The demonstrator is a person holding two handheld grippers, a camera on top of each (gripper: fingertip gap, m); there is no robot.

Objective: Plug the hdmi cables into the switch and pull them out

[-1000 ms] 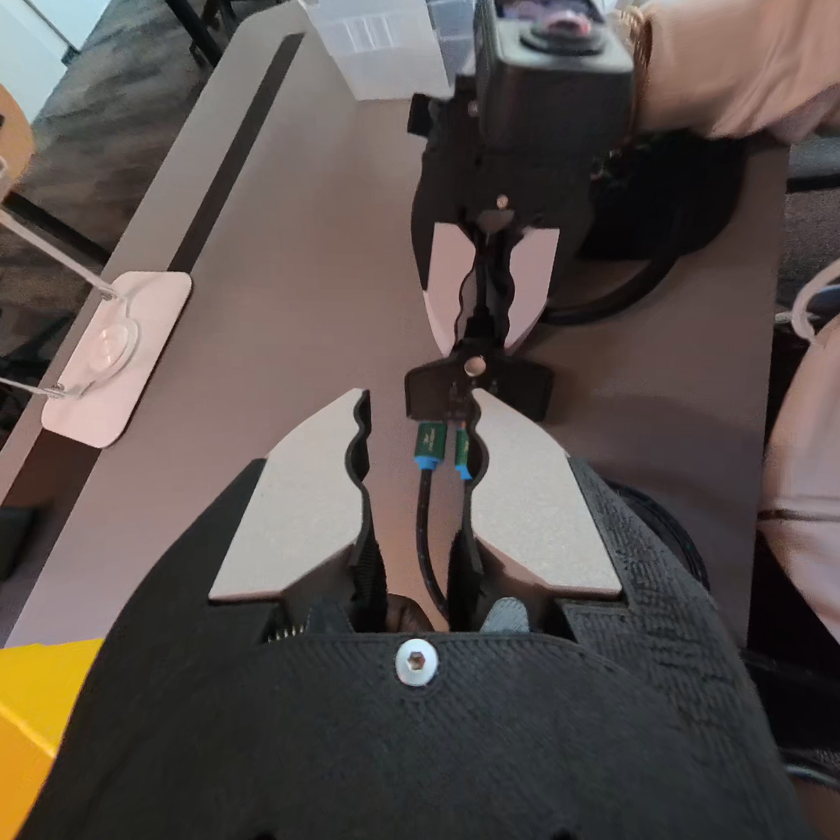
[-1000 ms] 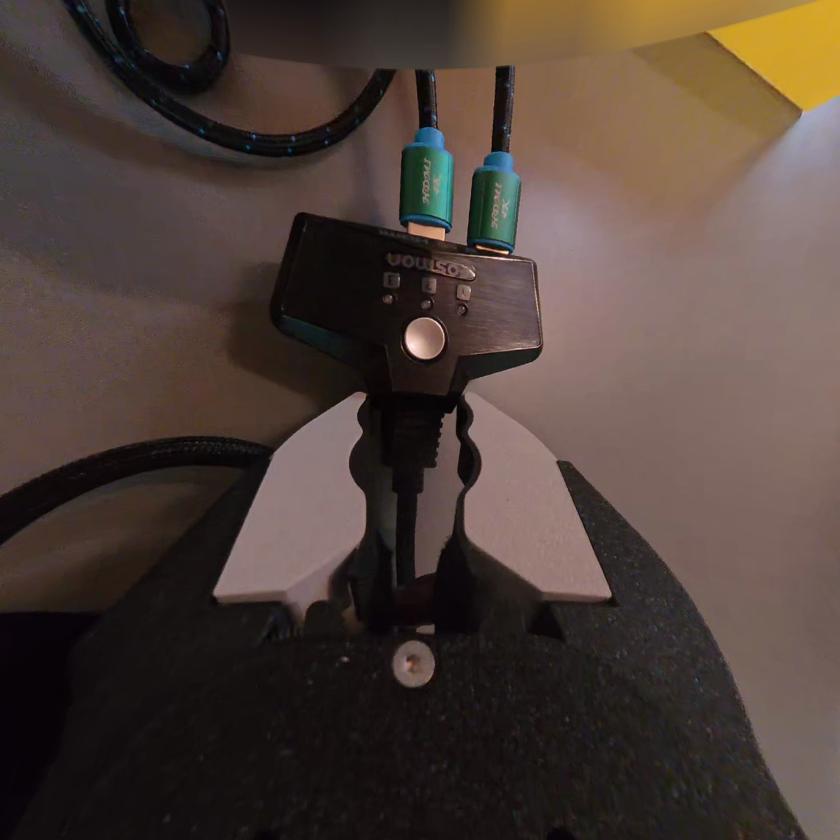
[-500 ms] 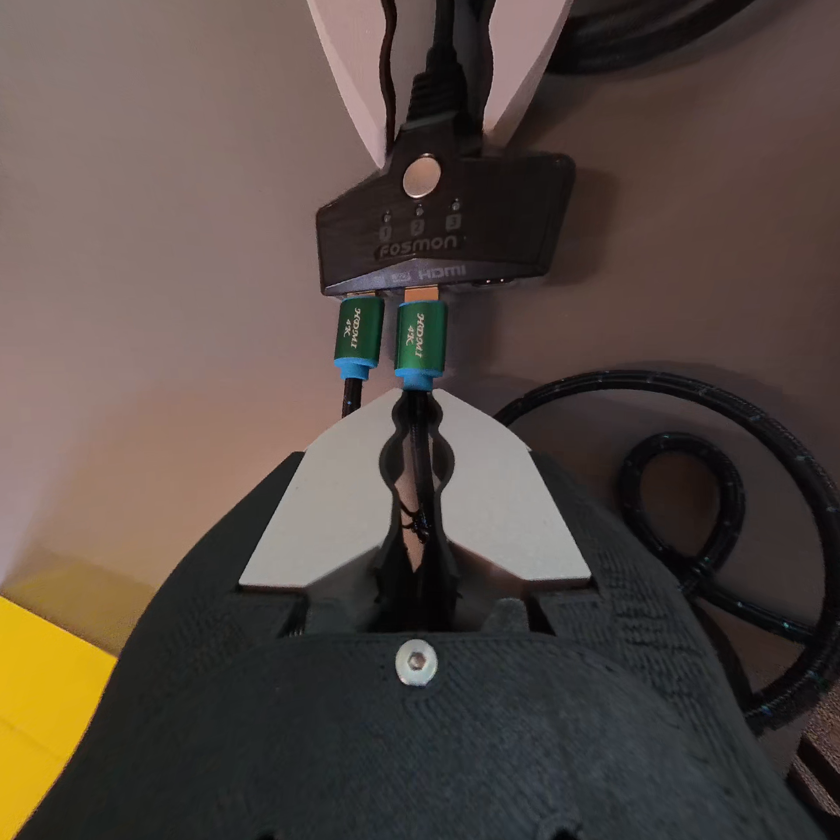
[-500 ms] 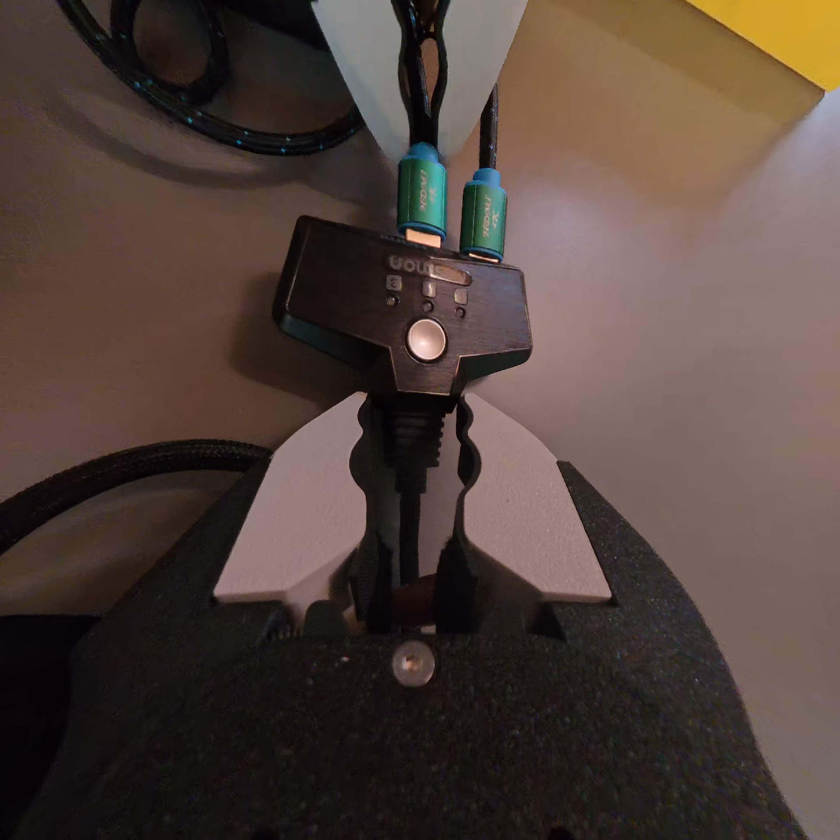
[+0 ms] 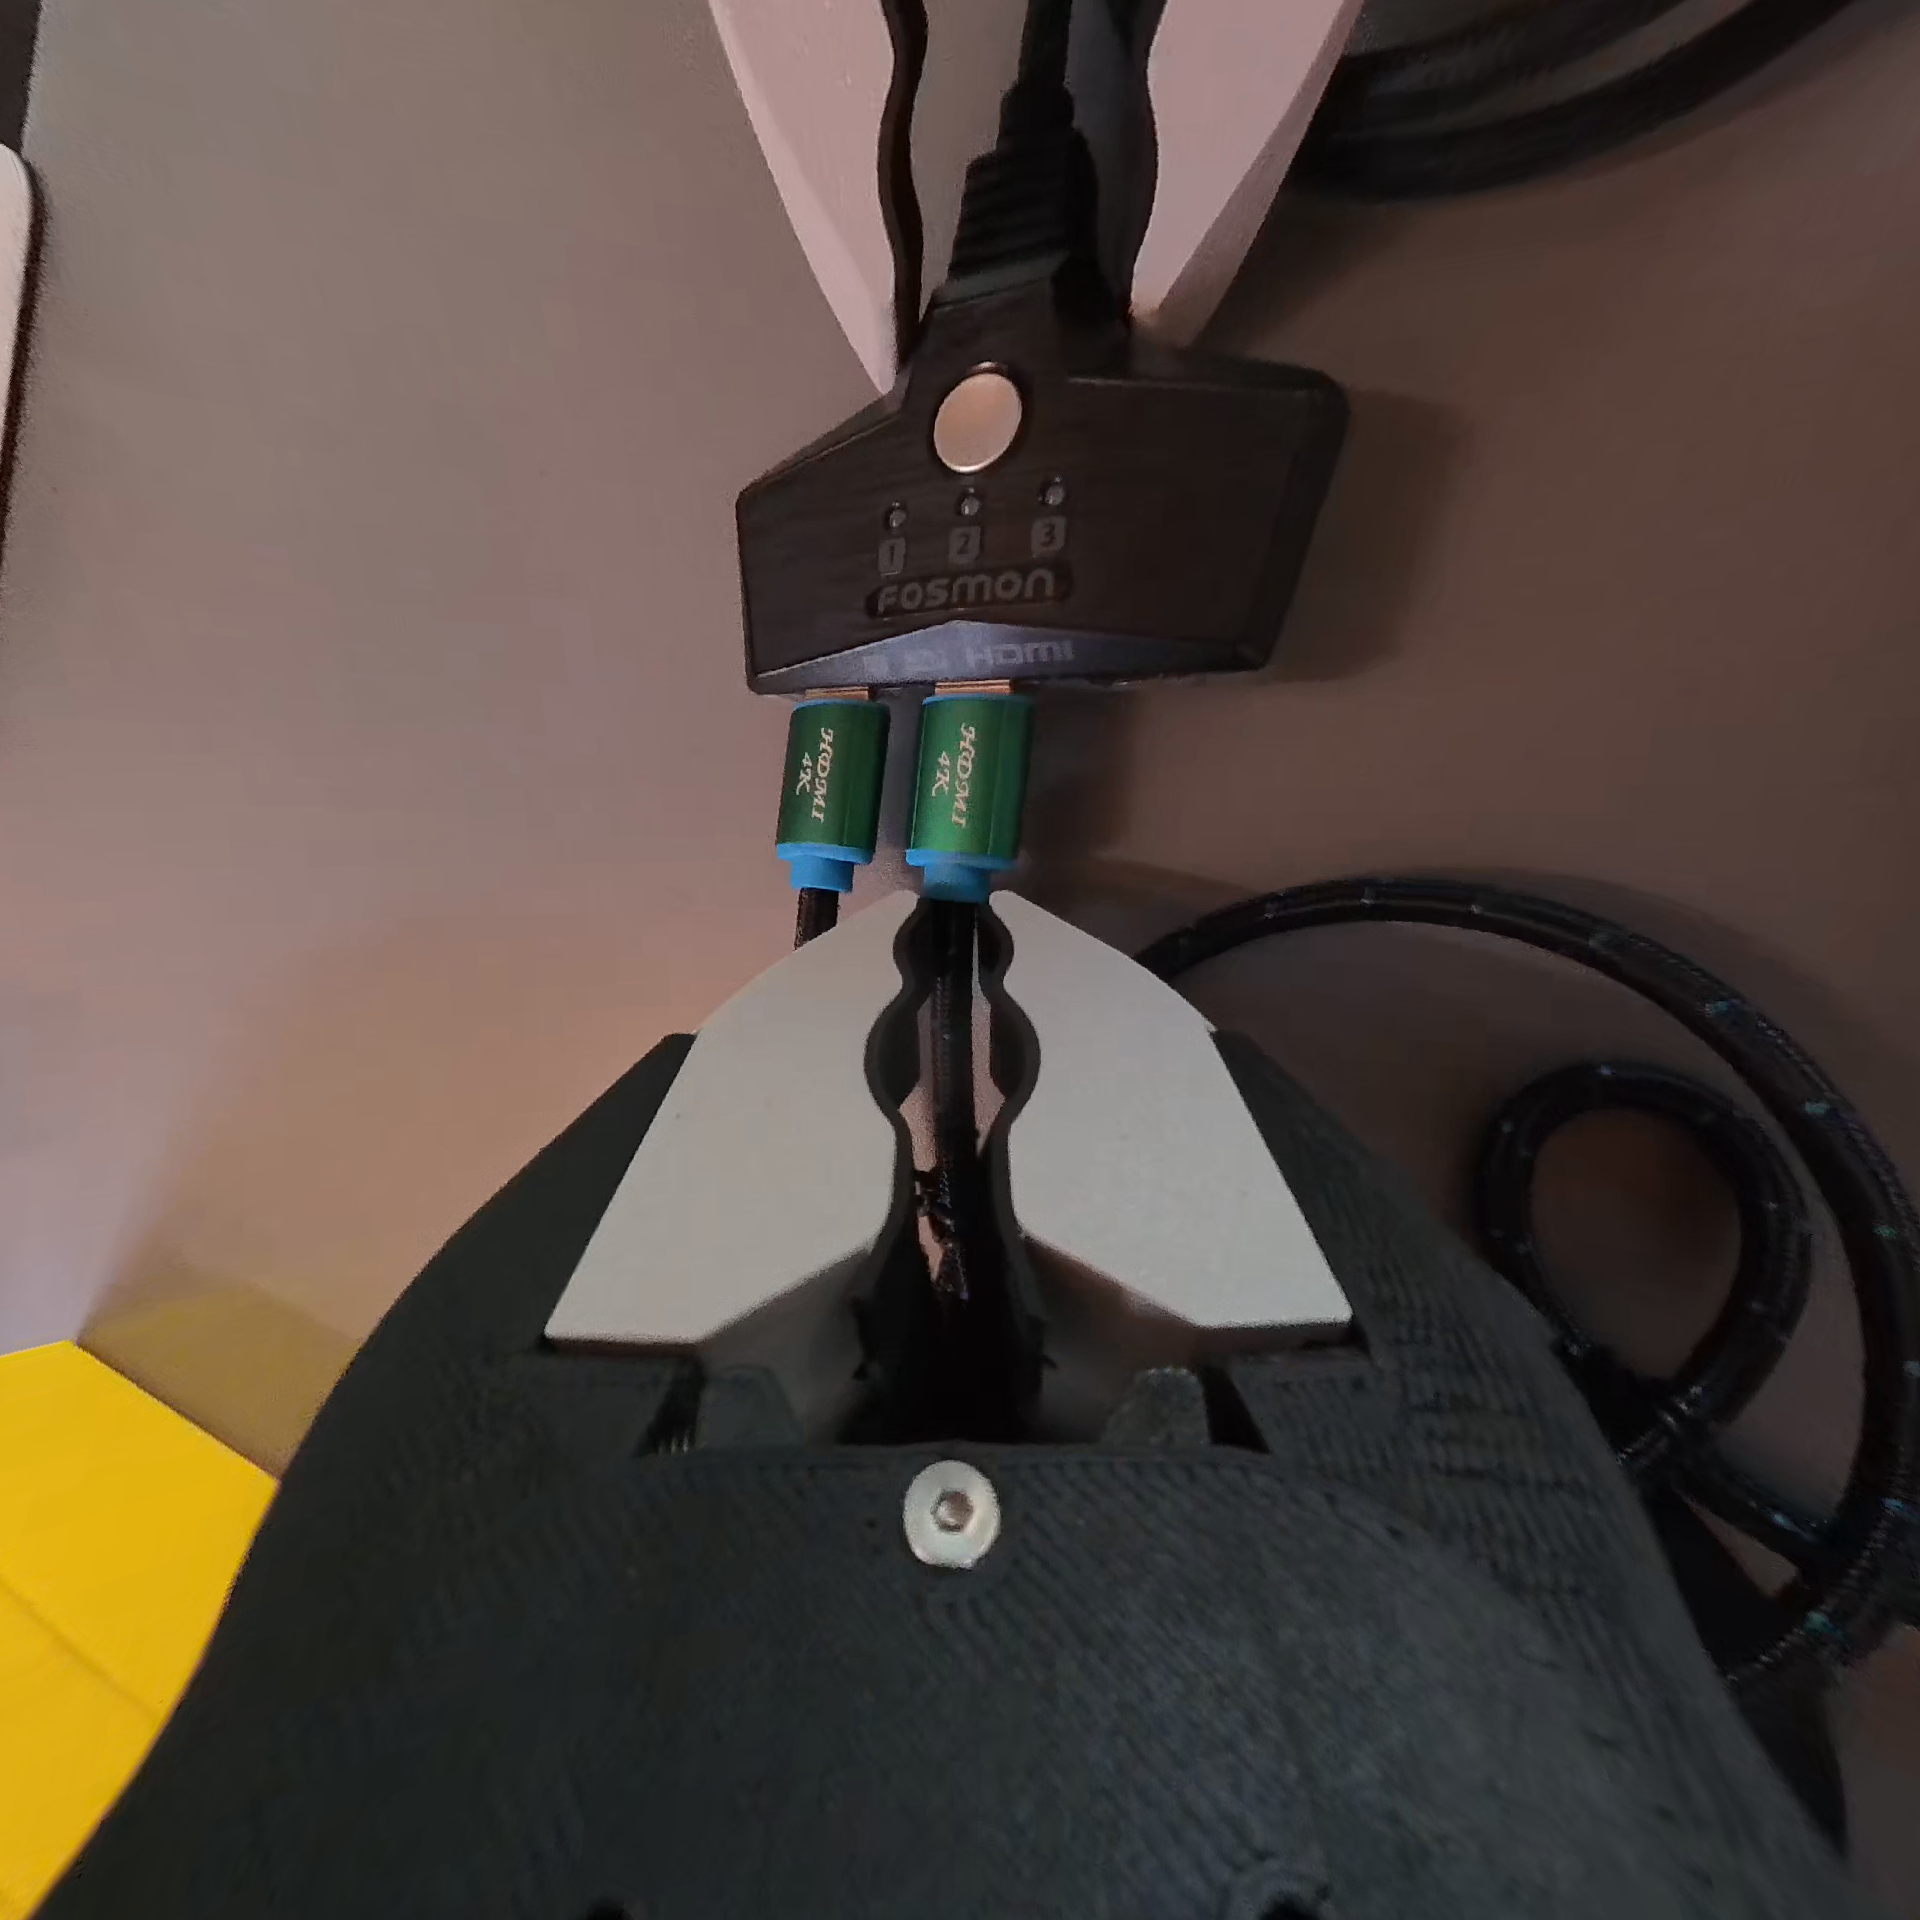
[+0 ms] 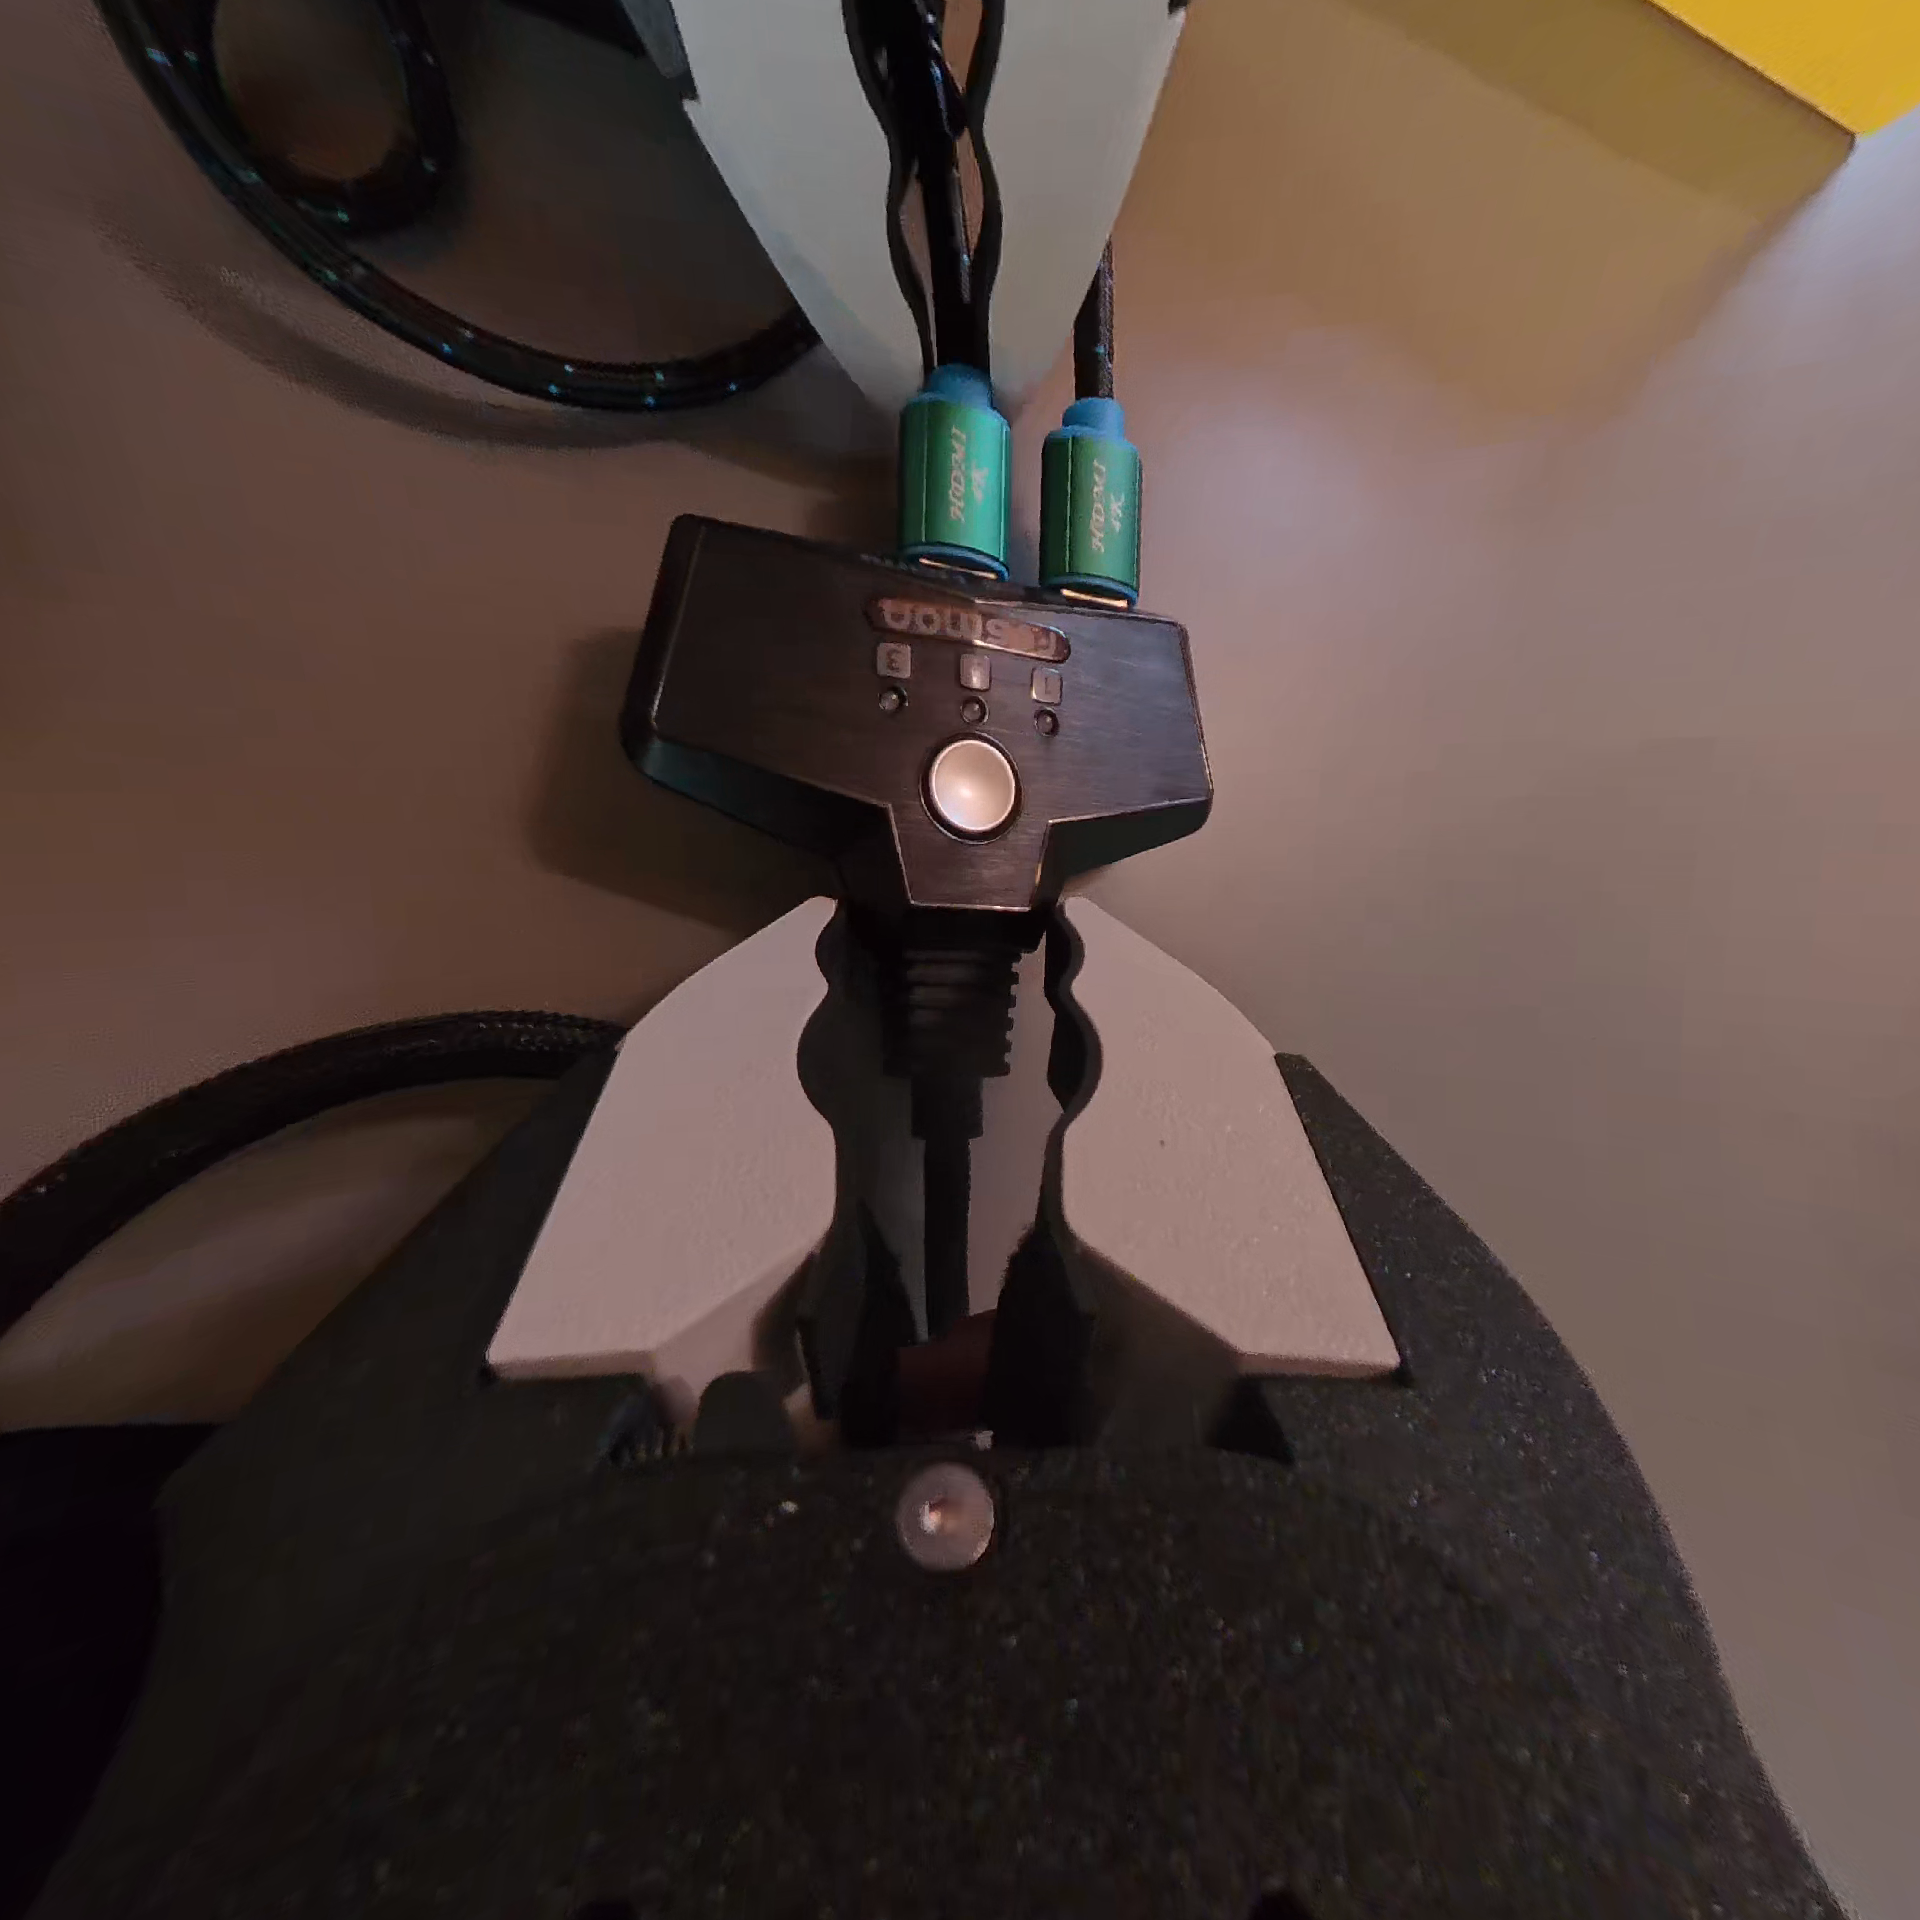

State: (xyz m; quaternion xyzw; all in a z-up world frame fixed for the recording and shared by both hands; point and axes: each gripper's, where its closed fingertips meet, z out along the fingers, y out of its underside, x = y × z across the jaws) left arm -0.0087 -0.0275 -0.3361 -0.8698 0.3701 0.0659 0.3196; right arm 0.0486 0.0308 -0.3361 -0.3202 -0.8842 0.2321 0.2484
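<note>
A black HDMI switch [image 5: 1039, 540] lies on the brown table, and it also shows in the right wrist view [image 6: 914, 748]. Two green HDMI plugs sit in its ports, the left one [image 5: 831, 779] and the middle one [image 5: 966, 790], each with a strip of metal showing. My left gripper [image 5: 951, 914] is shut on the braided cable just behind the middle plug [image 6: 951, 478]. My right gripper [image 6: 948, 920] is shut on the ribbed strain relief [image 6: 951, 997] of the switch's own cable. The third port has no plug in it.
A coil of black braided cable [image 5: 1558, 1195] lies to the right of my left gripper. A yellow object [image 5: 104, 1558] is at the near left, and shows in the right wrist view [image 6: 1714, 62]. A thick black cable [image 6: 260, 1081] curves beside my right gripper. The grippers' ends are close to 9 centimetres from one another. To reach the yellow object [image 5: 104, 1558] in a straight line is about 25 centimetres for my left fingers, about 30 centimetres for my right.
One second ago my left gripper was open and farther back. It has moved in and shut on the middle plug's cable. My right gripper has kept its hold on the switch's cable.
</note>
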